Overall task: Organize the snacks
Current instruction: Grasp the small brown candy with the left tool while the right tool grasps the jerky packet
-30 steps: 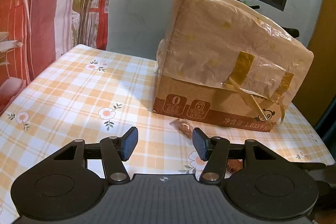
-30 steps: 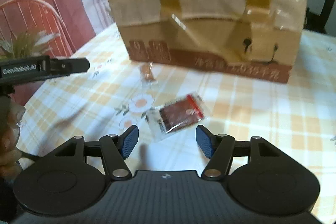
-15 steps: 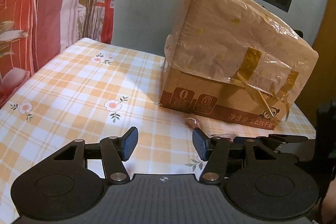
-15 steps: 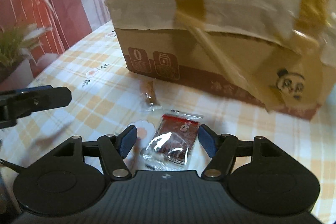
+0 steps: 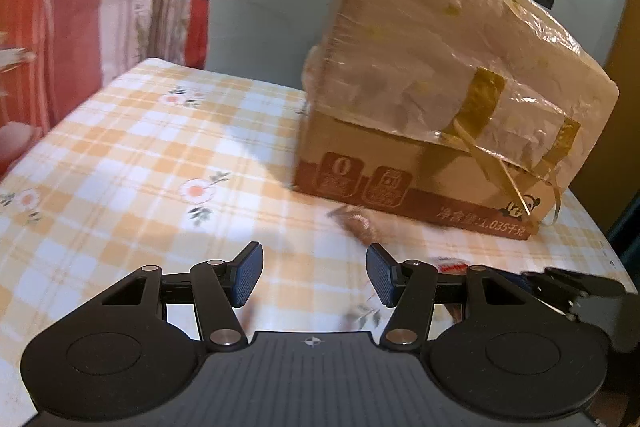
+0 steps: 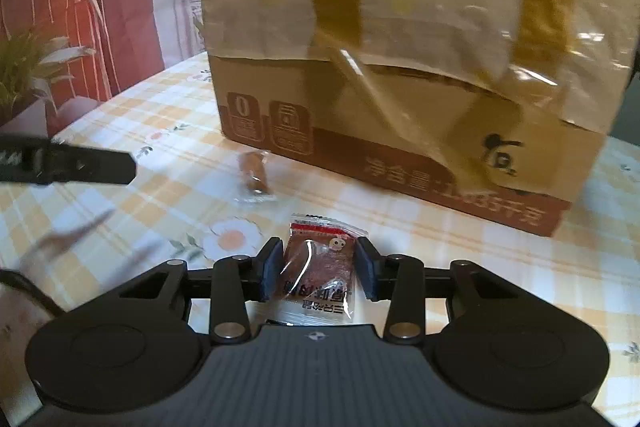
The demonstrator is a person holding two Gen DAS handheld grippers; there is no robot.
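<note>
My right claw (image 6: 316, 269) is clamped on a small clear-wrapped snack packet with a dark red-brown slab inside and a red band at its top (image 6: 318, 263); the blue pads press its two long edges, and it lies flat on the counter (image 6: 440, 251) under a yellow-and-white checked cloth with printed flowers. My left claw (image 5: 314, 273) stands partly spread with nothing between its blue pads (only bare cloth shows there).

Just beyond the held packet, a second snack, a narrow brown piece in a clear wrapper (image 6: 254, 173), lies on the cloth close to the front foot of a large brown cardboard box (image 6: 400, 131). The box's upper part is covered in crinkled clear plastic film fixed with strips of yellow-brown tape; white characters and a small panda drawing run along its dark red lower band.

From the left wrist view the same brown piece sits ahead of my left claw, near the box's lower edge, and part of the right tool shows at the right margin. A red-and-white patterned curtain (image 5: 60, 27) hangs behind the counter.
</note>
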